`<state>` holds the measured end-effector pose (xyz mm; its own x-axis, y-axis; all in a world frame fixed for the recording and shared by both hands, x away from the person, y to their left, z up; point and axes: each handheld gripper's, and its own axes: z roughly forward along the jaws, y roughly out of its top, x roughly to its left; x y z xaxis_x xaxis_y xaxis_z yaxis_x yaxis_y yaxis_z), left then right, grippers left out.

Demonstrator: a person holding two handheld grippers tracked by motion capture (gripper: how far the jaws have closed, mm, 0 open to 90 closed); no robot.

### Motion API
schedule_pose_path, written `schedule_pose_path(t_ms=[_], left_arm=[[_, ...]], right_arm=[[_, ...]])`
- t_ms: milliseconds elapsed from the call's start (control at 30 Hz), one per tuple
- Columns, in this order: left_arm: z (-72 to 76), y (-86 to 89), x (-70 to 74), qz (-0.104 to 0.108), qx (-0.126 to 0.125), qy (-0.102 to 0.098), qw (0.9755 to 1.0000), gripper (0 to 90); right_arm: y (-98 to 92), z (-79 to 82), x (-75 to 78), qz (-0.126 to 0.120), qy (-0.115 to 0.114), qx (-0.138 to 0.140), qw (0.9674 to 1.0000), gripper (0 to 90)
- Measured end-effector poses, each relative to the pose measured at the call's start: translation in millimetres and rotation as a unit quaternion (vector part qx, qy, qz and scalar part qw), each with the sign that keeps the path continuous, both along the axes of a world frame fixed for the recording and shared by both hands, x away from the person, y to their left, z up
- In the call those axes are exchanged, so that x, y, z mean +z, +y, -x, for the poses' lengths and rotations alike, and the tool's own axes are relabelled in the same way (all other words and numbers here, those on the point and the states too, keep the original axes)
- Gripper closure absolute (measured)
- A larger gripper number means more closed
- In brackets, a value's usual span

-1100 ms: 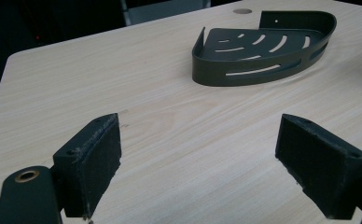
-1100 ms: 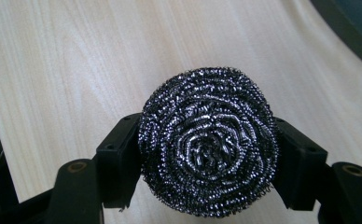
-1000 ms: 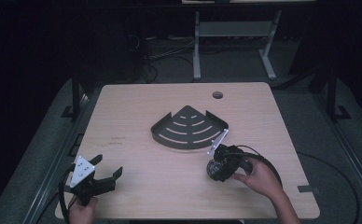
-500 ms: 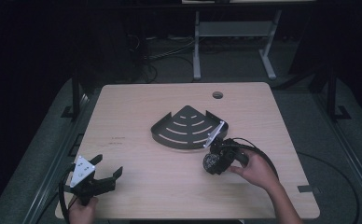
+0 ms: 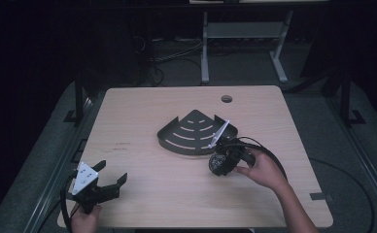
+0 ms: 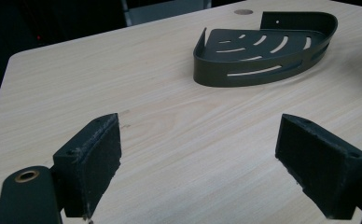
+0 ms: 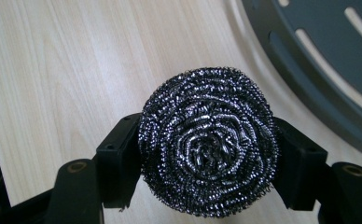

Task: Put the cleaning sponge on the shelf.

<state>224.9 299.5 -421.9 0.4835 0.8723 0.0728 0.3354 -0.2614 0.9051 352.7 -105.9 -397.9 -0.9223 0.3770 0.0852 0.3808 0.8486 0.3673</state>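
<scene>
Right gripper (image 7: 207,154) is clamped on a steel wool scourer (image 7: 208,140), one jaw pressing each side of the round coil so its flat face looks at the camera; a side grip like that keeps the springy ball from squirting out and leaves the underside free to set down. In the high view the scourer (image 5: 220,162) hangs just off the right front edge of the dark quarter-round caddy (image 5: 196,133), close beside it, looks not quite touching, above bare table (image 5: 143,107). My read: it's staged for a drop into the caddy, approaching from the low curved front so the load needn't clear the taller straight back walls. Slotted floor of the caddy (image 7: 328,51) is empty, nothing to dodge. Left gripper (image 5: 104,187) sits near the front left corner, well apart from the work, jaws spread wide with nothing between the pads (image 6: 102,158); parked out of the way, aimed at the caddy (image 6: 263,51), probably ready to steady it if it slides
</scene>
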Motion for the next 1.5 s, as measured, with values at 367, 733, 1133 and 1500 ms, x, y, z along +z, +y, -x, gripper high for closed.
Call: schedule_pose_path(t_ms=[367, 733, 1133, 1500], left_arm=[[0.2, 0.7, 0.3, 0.001, 0.000, -0.001, 1.0000, 13.8], [0.4, 1.3, 1.0, 0.003, 0.001, -0.002, 1.0000, 13.7], [0.2, 2.1, 0.9, 0.005, 0.002, -0.002, 1.0000, 13.7], [0.2, -0.5, 0.7, 0.002, -0.001, -0.002, 1.0000, 13.7]], right_arm=[[7.6, -11.7, 8.5, 0.000, 0.003, 0.004, 1.0000, 33.1], [14.5, -21.1, 16.3, -0.005, 0.001, 0.008, 1.0000, 33.1], [21.3, -31.6, 22.5, -0.011, 0.005, 0.009, 0.9999, 33.1], [30.4, -36.5, 29.6, -0.019, 0.003, 0.017, 0.9997, 33.1]])
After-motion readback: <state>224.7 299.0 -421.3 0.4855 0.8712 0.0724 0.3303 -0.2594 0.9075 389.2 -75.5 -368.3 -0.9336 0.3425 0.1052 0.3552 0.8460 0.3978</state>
